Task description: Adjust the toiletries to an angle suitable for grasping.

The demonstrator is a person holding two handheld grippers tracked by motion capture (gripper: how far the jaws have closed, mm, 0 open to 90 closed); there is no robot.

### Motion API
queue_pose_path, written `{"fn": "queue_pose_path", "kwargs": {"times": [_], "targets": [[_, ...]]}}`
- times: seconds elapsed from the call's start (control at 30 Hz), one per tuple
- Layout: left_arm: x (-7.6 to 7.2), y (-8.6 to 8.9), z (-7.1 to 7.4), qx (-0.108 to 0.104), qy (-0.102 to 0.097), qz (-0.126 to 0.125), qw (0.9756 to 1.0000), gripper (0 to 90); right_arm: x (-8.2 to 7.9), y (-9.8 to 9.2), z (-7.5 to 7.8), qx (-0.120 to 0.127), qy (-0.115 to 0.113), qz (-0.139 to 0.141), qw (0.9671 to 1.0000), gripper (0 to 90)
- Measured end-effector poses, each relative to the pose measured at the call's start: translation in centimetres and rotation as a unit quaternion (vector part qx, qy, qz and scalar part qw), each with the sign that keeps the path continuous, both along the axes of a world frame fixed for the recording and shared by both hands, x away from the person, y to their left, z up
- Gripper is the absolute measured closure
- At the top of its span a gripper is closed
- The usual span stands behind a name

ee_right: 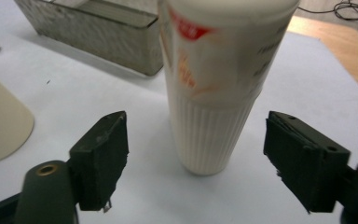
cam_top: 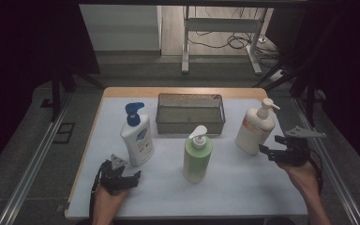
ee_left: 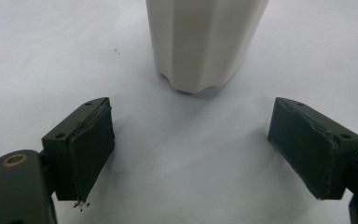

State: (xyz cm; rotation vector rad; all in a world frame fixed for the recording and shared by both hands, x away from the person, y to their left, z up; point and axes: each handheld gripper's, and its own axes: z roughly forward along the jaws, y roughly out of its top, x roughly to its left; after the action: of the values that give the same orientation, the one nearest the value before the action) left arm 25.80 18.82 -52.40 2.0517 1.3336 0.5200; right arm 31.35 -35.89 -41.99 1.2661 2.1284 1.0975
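Note:
Three pump bottles stand on the white mat (cam_top: 243,187): a white one with a blue pump (cam_top: 137,136) at the left, a green one with a white pump (cam_top: 197,157) in the middle, and a cream one with an orange label (cam_top: 254,129) at the right. My left gripper (cam_top: 133,177) rests low near the front left, open, its jaws pointing at the white bottle's base (ee_left: 205,42) with bare mat between them (ee_left: 191,149). My right gripper (cam_top: 266,149) is open beside the cream bottle (ee_right: 214,93), which stands just ahead of the wide jaws (ee_right: 196,158), untouched by the pads.
A grey metal mesh basket (cam_top: 190,112) sits at the back middle of the table, also at the upper left of the right gripper view (ee_right: 93,28). The green bottle's side (ee_right: 0,121) shows left of the right jaws. Bare wood edge (cam_top: 183,92) runs along the far side.

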Motion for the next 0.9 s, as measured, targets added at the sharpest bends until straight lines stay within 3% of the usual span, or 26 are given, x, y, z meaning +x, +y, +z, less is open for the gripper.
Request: {"fn": "queue_pose_path", "kwargs": {"times": [0.5,0.9], "targets": [[0.0,0.0,0.0,0.000,0.000,0.000,1.0000,14.4,3.7,0.2,1.4,0.008,-0.003,0.013,0.9999,17.7],[0.0,0.0,0.0,-0.001,0.000,0.000,1.0000,14.3,5.9,1.8,1.4,-0.001,0.004,0.038,0.9993,22.4]]}}
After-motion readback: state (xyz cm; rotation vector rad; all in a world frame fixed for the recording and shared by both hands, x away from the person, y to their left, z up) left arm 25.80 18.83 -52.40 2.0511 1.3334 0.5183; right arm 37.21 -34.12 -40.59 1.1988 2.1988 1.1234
